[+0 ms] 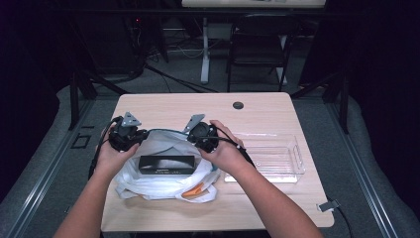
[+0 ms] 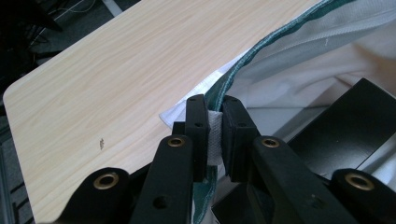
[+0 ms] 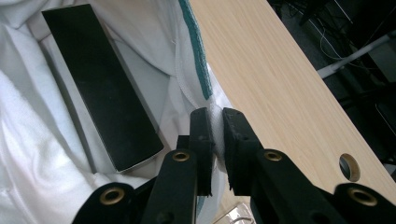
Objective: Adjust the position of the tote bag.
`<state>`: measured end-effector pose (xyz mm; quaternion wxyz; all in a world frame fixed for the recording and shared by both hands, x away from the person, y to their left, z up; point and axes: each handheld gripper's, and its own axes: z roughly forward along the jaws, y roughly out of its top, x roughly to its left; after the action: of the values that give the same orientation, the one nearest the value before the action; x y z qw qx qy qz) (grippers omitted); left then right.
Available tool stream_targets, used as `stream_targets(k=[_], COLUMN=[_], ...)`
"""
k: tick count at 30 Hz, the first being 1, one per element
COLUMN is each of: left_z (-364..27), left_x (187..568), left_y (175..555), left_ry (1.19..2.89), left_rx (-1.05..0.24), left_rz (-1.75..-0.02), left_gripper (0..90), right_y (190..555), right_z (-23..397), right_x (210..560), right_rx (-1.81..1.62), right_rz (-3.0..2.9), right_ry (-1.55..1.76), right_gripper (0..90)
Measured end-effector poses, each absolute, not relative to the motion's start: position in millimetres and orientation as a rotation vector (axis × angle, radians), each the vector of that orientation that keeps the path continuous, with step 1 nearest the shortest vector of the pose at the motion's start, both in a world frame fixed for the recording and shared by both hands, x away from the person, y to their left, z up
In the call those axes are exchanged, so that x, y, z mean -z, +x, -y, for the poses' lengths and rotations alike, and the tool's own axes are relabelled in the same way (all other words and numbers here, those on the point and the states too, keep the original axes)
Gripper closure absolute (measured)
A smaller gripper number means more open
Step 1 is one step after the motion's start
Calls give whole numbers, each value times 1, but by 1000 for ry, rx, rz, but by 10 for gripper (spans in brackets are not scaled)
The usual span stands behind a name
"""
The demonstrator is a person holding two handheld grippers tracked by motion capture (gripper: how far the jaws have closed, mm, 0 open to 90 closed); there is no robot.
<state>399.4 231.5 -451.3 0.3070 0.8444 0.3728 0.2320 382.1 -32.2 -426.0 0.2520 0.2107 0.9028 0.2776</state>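
White bag (image 1: 163, 186) lies on the desk (image 1: 257, 111), each hand-held gripper, left (image 2: 214, 137) and right (image 3: 214, 142), clamping its green-trimmed rim around a black box (image 1: 166, 164).

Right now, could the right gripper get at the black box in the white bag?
Probably not yet. The right gripper is shut on the rim of the white bag, as is the left gripper. The black box lies uncovered in the open mouth, so nothing blocks it once the right lets go.

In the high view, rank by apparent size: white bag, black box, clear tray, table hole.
1. White bag, largest.
2. Clear tray, smaller footprint than the bag.
3. Black box, lying in the bag.
4. Table hole, smallest by far.
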Motion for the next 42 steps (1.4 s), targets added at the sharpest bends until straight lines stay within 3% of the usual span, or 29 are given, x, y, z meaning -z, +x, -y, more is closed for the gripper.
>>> stream_targets(k=[42], left_z=[-215], left_x=[467], left_y=[422], left_ry=[2290], left_rx=[-573], left_rz=[-1022], left_gripper=[821], right_y=[422], right_z=[35], right_x=[451], right_rx=[-637], right_rz=[-2458], right_ry=[707], right_gripper=[829])
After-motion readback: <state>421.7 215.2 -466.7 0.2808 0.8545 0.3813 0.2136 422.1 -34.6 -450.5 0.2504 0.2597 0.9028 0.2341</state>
